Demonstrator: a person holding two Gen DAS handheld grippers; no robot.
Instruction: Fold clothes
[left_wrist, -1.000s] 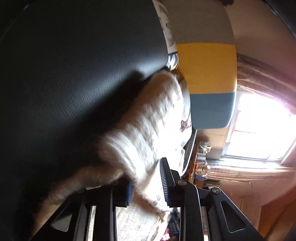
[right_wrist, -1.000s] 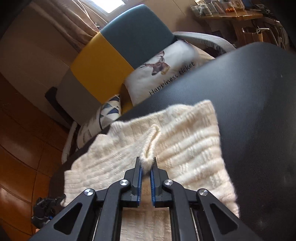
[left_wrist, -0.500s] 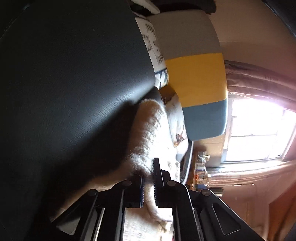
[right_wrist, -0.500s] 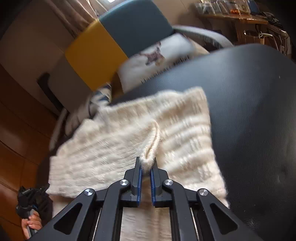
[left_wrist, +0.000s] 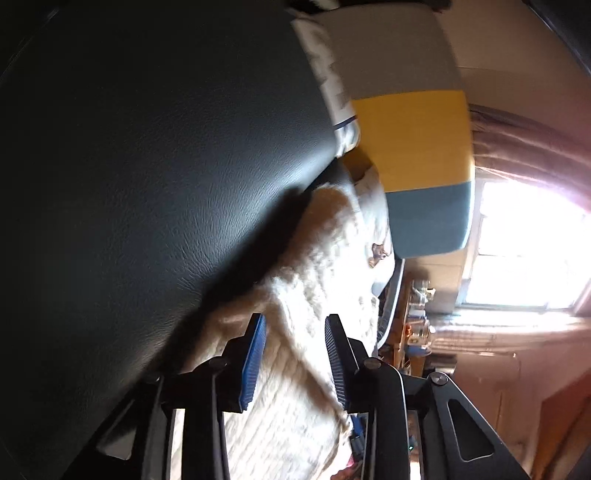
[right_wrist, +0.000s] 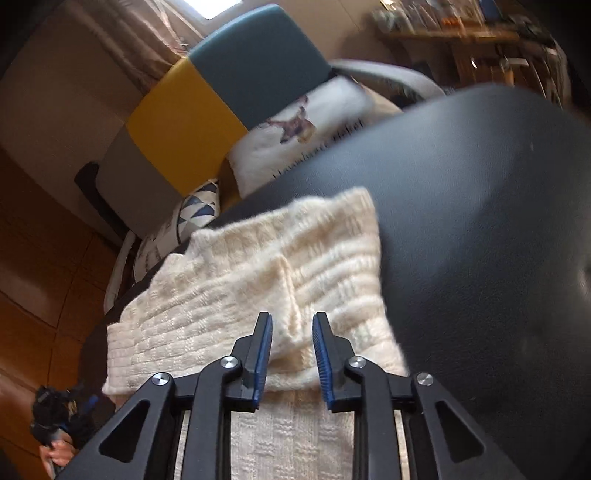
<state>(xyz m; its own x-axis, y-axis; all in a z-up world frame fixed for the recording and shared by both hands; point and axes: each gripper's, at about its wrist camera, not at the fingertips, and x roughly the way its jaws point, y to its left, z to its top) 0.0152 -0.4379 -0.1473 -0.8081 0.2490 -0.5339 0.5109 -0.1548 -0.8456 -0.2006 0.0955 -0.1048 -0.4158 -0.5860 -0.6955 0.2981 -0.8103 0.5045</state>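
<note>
A cream knitted sweater (right_wrist: 258, 280) lies folded on a black leather surface (right_wrist: 480, 229). In the right wrist view my right gripper (right_wrist: 292, 325) has its jaws opening, and the knit ridge it had pinched sags loose between the blue pads without touching them. The left wrist view shows the same sweater (left_wrist: 325, 266) along the edge of the black surface (left_wrist: 147, 166). My left gripper (left_wrist: 295, 325) hangs just above it with its jaws opening; the knit passes between the pads but they do not press on it.
Beyond the black surface stands a chair (right_wrist: 207, 99) with grey, yellow and teal panels and printed cushions (right_wrist: 295, 136). A bright window (left_wrist: 528, 240) and a cluttered wooden shelf (right_wrist: 480, 37) are behind. A person's hand (right_wrist: 55, 450) shows at the lower left.
Both grippers were shut on folds of the sweater and have let go, their jaws now apart. The pinched ridge has dropped flat. The left gripper has lifted and drawn back a little.
</note>
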